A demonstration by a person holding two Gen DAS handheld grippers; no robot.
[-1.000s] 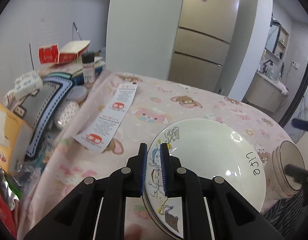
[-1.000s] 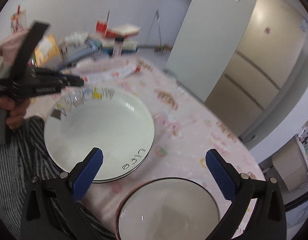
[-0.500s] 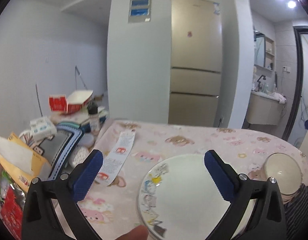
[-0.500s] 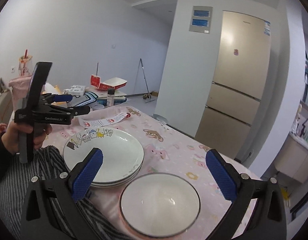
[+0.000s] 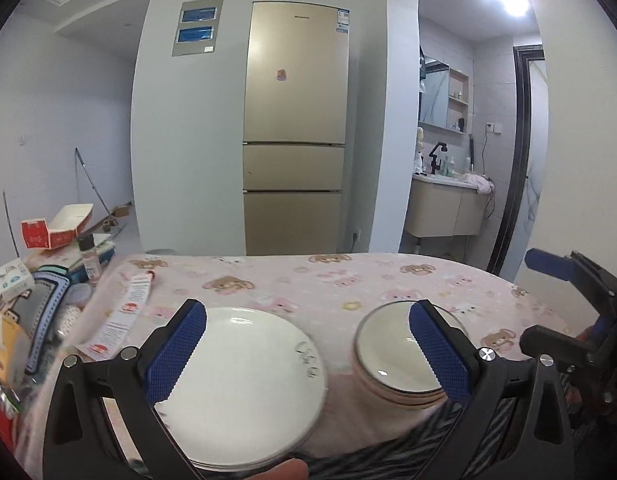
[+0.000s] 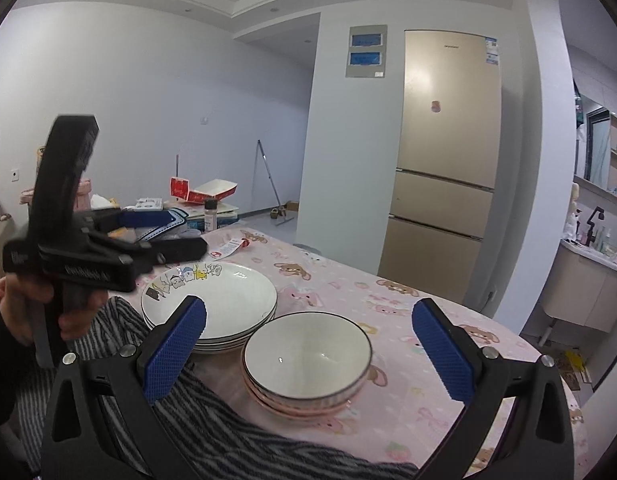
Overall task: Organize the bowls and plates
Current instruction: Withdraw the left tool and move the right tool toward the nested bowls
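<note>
Both wrist views near, sharing plates (image 5: 244,364)

So on the table (image 6: 448,344), the stack of plates (image 6: 228,300) sits left of the stack of bowls (image 6: 308,360), the 2 just beside each other near the front edge. A paper leaflet (image 5: 126,316) lies left of the plates. Behind that, at the far left end, there's a pile of clutter: a small bottle (image 6: 210,214), an open carton (image 6: 204,190) on top, maybe books underneath. The fridge (image 5: 294,140) stands behind the table, with a bathroom vanity (image 5: 444,208) off to its right.
</note>
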